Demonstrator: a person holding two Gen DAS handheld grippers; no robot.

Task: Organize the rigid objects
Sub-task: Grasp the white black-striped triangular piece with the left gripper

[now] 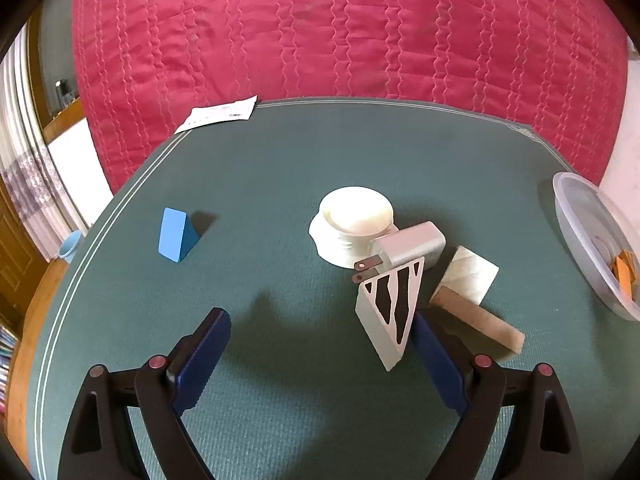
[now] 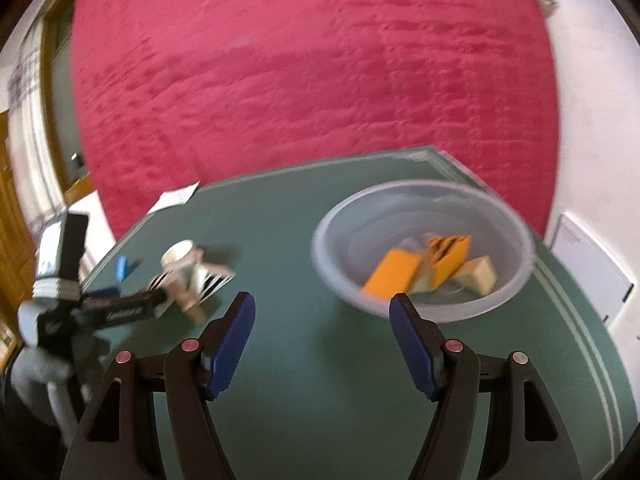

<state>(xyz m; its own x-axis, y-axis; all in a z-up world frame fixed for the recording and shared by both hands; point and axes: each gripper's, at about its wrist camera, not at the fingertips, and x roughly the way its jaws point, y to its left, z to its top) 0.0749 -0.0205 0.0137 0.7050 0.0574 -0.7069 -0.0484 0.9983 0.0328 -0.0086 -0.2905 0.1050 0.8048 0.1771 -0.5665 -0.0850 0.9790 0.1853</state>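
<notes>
The right wrist view is blurry, so the things in the clear plastic bowl (image 2: pixel 424 248) at the right of the frame are hard to make out: orange blocks and a pale one. In the left wrist view the bowl is cut off at the right edge.

The white wedge block with black stripes (image 1: pixel 390 312) stands on the green counter (image 1: pixel 260 168), its long side running from the middle down toward the bottom. It touches the left gripper's (image 1: pixel 320 354) right finger. That gripper is spread wide, grasping nothing. The right gripper (image 2: pixel 322 334) is also apart and empty.

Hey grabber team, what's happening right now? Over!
Both grippers open, empty. Striped wedge beside left gripper's right finger. Bowl holds blocks. Plug crowds wedge.
</notes>
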